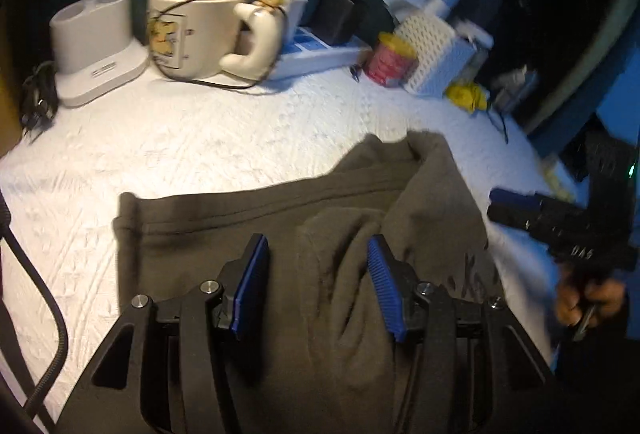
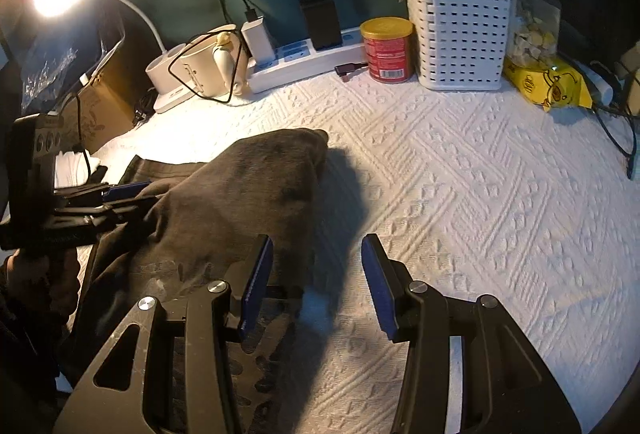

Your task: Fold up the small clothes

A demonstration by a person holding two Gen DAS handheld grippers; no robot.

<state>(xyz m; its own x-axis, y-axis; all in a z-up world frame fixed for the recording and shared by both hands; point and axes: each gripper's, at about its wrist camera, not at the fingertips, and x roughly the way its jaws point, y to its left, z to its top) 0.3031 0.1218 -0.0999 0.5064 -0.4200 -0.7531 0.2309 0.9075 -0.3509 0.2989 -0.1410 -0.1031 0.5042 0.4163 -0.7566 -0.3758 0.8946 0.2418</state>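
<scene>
A small dark brown garment [image 1: 280, 218] lies rumpled on the white textured cloth [image 1: 160, 137], with a straight hem on its left and a raised fold on its right. My left gripper [image 1: 318, 254] is open above the garment's bunched middle, its blue pads apart with cloth between them. My right gripper [image 2: 316, 262] is open and empty, over the garment's right edge [image 2: 256, 185] and the bare cloth [image 2: 460, 193]. The left gripper shows in the right wrist view [image 2: 120, 193] at the garment's left side. The right gripper shows in the left wrist view [image 1: 520, 205], off the garment's right side.
Along the back wall stand a lamp base [image 1: 96, 45], a cream mug [image 1: 196, 29] with a black cable, a power strip [image 2: 304, 61], a red tin [image 2: 386, 47], a white basket [image 2: 460, 33] and a yellow packet [image 2: 548, 81]. A cardboard box [image 2: 104, 109] stands at left.
</scene>
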